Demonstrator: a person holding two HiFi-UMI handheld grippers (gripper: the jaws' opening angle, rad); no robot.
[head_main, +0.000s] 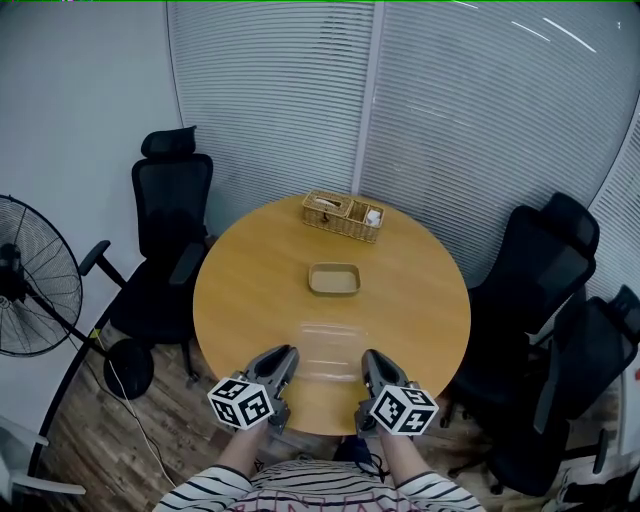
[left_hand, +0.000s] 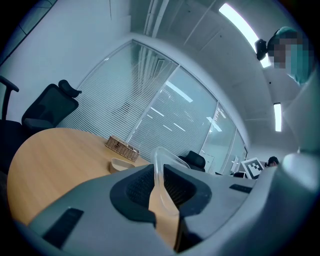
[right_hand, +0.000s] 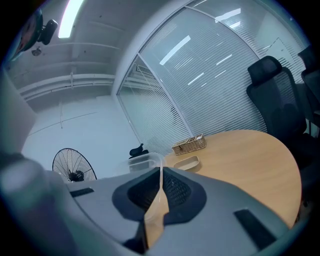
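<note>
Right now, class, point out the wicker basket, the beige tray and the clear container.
wicker basket (head_main: 336, 223), head view, its woven front wall.
beige tray (head_main: 334, 292), head view, its near rim.
clear container (head_main: 326, 352), head view, middle of its see-through top.

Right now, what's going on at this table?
A person grips a clear tub from both sides: the left claw and right claw are each shut on its rim, at the near edge of the round table. A tan tray and a basket sit farther back, untouched.
</note>
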